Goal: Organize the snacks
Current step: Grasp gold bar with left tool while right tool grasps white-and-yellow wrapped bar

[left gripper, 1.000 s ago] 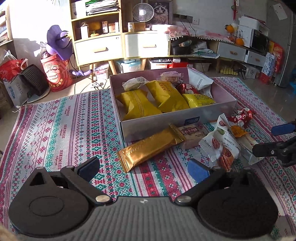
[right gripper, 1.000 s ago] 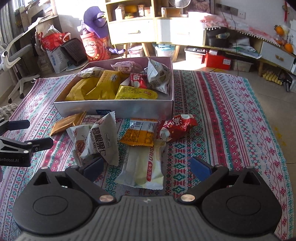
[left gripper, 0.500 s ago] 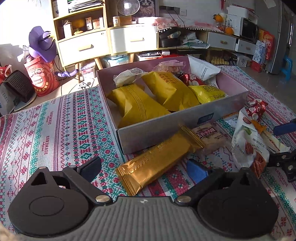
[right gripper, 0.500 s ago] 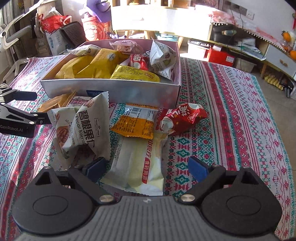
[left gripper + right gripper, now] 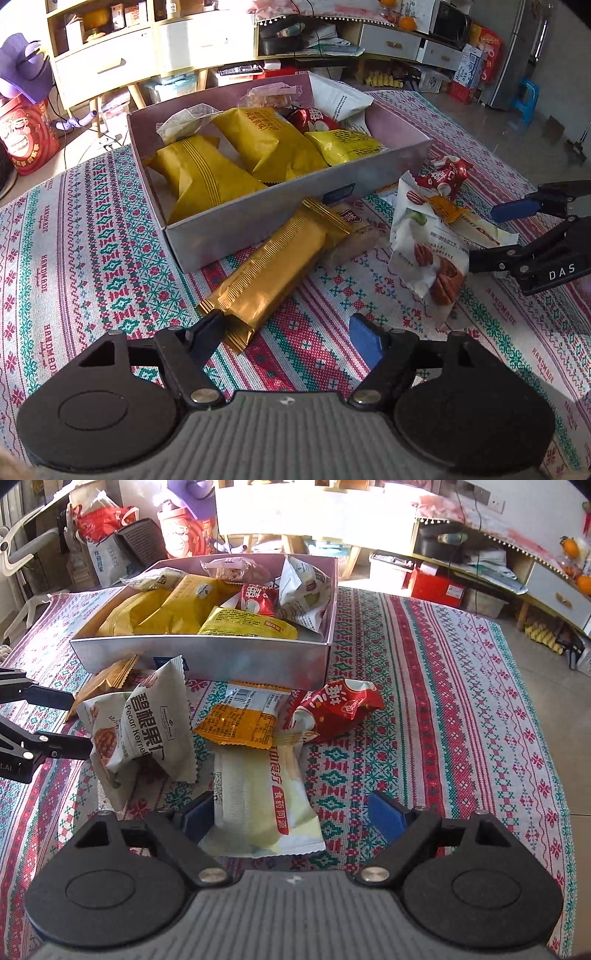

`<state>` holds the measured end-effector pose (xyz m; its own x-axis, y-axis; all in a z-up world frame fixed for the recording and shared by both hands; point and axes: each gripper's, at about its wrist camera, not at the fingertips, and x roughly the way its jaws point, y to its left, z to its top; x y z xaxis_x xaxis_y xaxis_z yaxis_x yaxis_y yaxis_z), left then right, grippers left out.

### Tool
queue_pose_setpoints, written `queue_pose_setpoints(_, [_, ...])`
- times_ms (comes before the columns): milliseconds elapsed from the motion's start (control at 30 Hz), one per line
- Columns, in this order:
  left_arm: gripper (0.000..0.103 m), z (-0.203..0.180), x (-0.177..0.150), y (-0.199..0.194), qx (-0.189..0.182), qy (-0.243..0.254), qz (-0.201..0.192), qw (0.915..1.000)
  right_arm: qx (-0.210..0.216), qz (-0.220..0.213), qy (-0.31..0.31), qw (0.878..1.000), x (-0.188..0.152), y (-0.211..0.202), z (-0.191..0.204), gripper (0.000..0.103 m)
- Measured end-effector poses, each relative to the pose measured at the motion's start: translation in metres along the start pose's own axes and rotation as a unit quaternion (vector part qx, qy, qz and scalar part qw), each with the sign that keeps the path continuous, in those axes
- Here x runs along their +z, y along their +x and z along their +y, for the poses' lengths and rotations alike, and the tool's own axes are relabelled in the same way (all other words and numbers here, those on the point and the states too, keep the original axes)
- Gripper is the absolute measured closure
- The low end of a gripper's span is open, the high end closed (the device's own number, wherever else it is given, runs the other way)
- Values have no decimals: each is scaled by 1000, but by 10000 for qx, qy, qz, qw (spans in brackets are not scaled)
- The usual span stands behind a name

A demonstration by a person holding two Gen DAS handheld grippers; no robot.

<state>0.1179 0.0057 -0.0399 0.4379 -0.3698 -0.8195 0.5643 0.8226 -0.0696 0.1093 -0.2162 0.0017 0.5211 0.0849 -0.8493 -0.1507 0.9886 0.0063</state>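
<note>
1. Left wrist view: left gripper [image 5: 288, 336] tilted down over near end of gold bar packet [image 5: 275, 264], which lies on patterned cloth [image 5: 92, 258] w/ far end against front wall of box [image 5: 258, 218]. One pad touching packet's corner, other pad clear on cloth side, so jaws released, not clamped yet; narrowing just now w/ packet end between them. Probably lined up on short end so bar lifts lengthwise into box.
2. Same view: box already holds yellow bags [image 5: 207, 173] + others. Pecan pouch [image 5: 428, 243] stands propped between both tools. Vs. earlier frames: camera nearer and lower, packet much bigger, pads narrower.
3. Right wrist view: right gripper [image 5: 291, 816] straddles near end of white-green packet [image 5: 258, 797]; left pad beside its edge, right pad apart → released, nothing gripped; jaws closing in just now around it. Orange packet [image 5: 240, 722] overlaps far end, red packet [image 5: 336, 709] just beside, so may drag on lift.
4. Same view, vs. earlier: packet closer under the jaws, gap smaller, box wall nearer.
</note>
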Motion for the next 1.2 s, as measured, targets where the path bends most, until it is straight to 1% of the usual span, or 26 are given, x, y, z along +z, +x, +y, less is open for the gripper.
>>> queue_pose_setpoints(67, [27,-1,1,-4,-87,40,62,9999,-26,5,79,10000,1,0,-4,18])
queue_pose_setpoints(100, [27,-2,2,-6,-46,60,24,10000,-17,6,88,10000,1,0,-4,19])
queue_pose_setpoints(200, [27,-4,6,-7,298,83,-239,9992,39,-8,23,10000,3,0,-1,20])
queue_pose_setpoints(333, [27,-1,13,1,617,38,-451,9971,91,-16,-71,9999,5,1,3,21])
queue_pose_setpoints(467, [28,2,17,12,599,-53,-551,9967,71,-14,-81,9999,8,6,1,22])
queue_pose_setpoints(533, [34,0,21,18,588,-31,-546,9968,83,-26,-29,10000,8,7,-1,24])
queue_pose_setpoints(667, [41,-4,22,19,550,-8,-584,9968,131,-35,-13,9999,10,8,-5,27])
queue_pose_setpoints(733, [49,-5,22,18,522,-36,-575,9970,185,-34,-11,9998,10,8,-7,28])
queue_pose_setpoints(767, [51,-6,22,17,526,-39,-568,9970,188,-38,-15,9998,10,8,-8,30])
queue_pose_setpoints(833, [59,-10,22,17,533,-53,-533,9971,191,-55,-31,9998,10,7,-9,38])
queue_pose_setpoints(867, [62,-10,23,17,529,-80,-503,9973,199,-59,-35,9998,9,5,-8,40])
queue_pose_setpoints(933, [73,-12,25,16,552,-214,-393,9975,231,-53,-43,9997,9,3,-7,51])
queue_pose_setpoints(967, [74,-13,25,16,574,-260,-354,9974,243,-48,-48,9997,9,3,-6,53])
queue_pose_setpoints(1000, [78,-13,25,15,603,-318,-309,9972,246,-32,-52,9997,9,2,-6,56])
queue_pose_setpoints(1067, [80,-13,25,14,617,-440,-261,9968,233,20,-31,9997,9,1,-6,57])
queue_pose_setpoints(1200, [86,-11,23,10,481,-814,-159,9954,191,179,75,9996,11,-2,-5,59])
